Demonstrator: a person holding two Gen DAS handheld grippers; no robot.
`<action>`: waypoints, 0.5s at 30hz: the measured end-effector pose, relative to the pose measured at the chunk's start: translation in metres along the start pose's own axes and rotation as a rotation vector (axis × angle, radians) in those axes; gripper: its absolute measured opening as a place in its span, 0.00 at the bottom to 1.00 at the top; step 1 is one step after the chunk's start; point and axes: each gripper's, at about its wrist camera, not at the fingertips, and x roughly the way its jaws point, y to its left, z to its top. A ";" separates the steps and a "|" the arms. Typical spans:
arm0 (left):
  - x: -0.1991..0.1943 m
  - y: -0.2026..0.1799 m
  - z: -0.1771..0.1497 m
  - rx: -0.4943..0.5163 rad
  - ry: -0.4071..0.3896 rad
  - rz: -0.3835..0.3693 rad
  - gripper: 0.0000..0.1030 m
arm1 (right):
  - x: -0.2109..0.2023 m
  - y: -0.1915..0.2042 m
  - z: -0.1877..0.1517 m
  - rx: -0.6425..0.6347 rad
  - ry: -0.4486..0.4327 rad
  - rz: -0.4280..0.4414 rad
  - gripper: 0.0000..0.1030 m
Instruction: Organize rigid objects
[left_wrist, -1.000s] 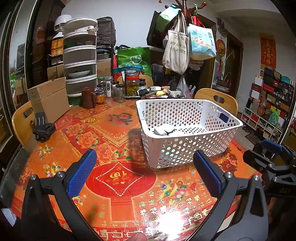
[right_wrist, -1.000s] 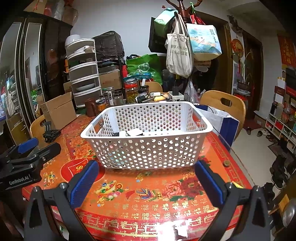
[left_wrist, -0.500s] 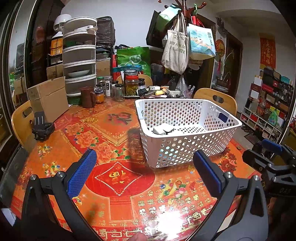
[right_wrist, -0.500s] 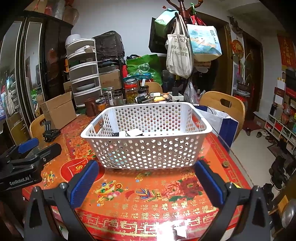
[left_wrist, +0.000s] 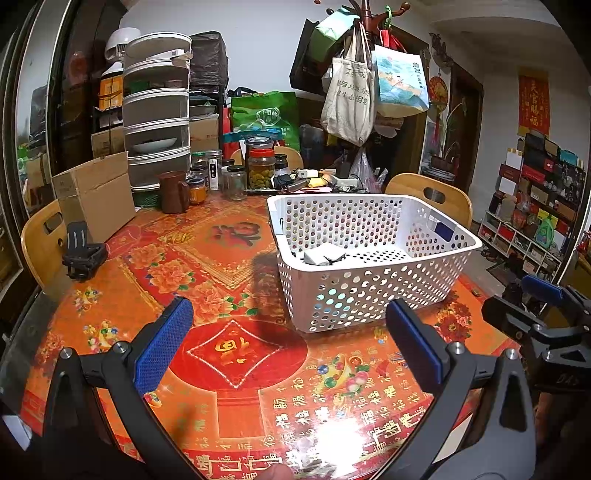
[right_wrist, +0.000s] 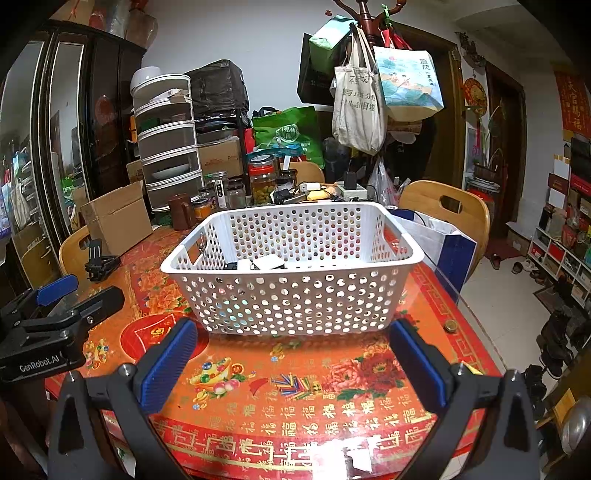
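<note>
Both left tongs (left_wrist: 289, 339) and right tongs (right_wrist: 293, 356) are being held apart, empty, above the tabletop (left_wrist: 236, 354). Next rigid item should be gripped squarely, then lowered into the white basket (right_wrist: 291, 291).

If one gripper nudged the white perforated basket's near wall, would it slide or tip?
The white basket would probably slide: it looks low and wide, and the glossy tablecloth looks slick. It likely weighs little, being thin perforated plastic holding only a few small items. The thin wall may flex slightly.
</note>
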 end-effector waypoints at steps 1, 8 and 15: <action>0.000 0.000 0.000 0.000 0.000 0.000 1.00 | 0.000 0.000 0.000 0.000 0.000 0.000 1.00; 0.000 -0.001 0.000 0.000 0.001 0.002 1.00 | 0.001 0.000 -0.001 -0.001 0.003 0.001 1.00; 0.001 -0.001 0.000 -0.001 0.003 0.002 1.00 | 0.001 0.001 -0.002 -0.004 0.005 0.004 1.00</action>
